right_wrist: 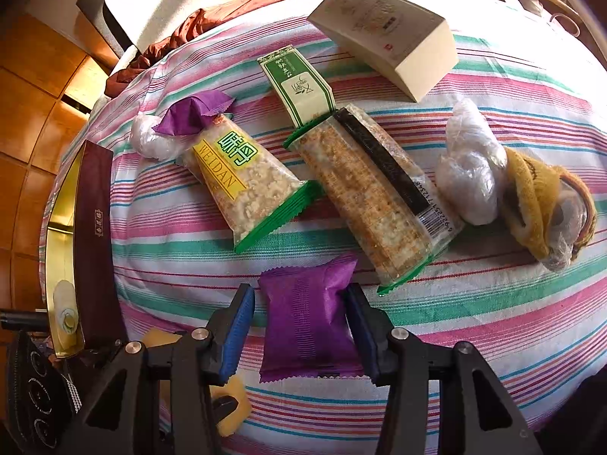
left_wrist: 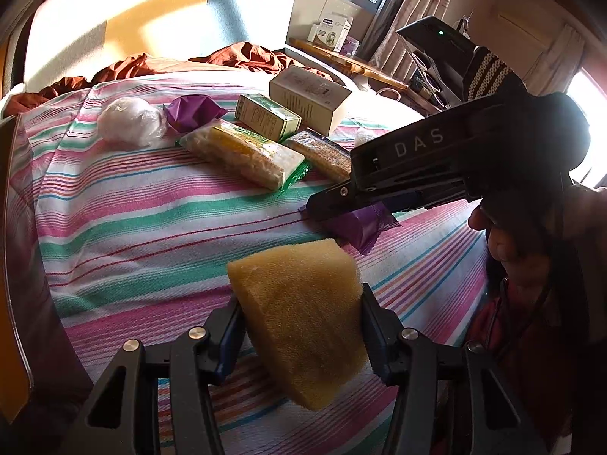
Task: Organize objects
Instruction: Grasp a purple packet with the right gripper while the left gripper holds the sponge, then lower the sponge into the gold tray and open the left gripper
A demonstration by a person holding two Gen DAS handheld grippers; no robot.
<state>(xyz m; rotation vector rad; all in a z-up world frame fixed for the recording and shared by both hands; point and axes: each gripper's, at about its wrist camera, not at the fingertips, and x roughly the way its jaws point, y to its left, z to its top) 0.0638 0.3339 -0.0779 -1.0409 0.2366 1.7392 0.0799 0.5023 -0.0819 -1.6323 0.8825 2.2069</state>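
Note:
My left gripper (left_wrist: 301,316) is shut on a yellow sponge (left_wrist: 303,314) and holds it above the striped bedcover (left_wrist: 132,227). My right gripper (right_wrist: 301,309) stands around a purple snack packet (right_wrist: 307,322) that lies on the cover; a gap shows at the left pad, the right pad is touching or nearly so. In the left wrist view the right gripper (left_wrist: 322,208) reaches in from the right over that packet (left_wrist: 353,227). The sponge also shows at the lower left of the right wrist view (right_wrist: 231,405).
Two clear cracker packs (right_wrist: 246,185) (right_wrist: 375,204), a green box (right_wrist: 299,83), a cream box (right_wrist: 390,34), a second purple packet (right_wrist: 193,113), plastic-wrapped bundles (right_wrist: 470,174) and a yellow knit item (right_wrist: 538,204) lie on the bed. A maroon and gold tin (right_wrist: 76,235) sits at the left edge.

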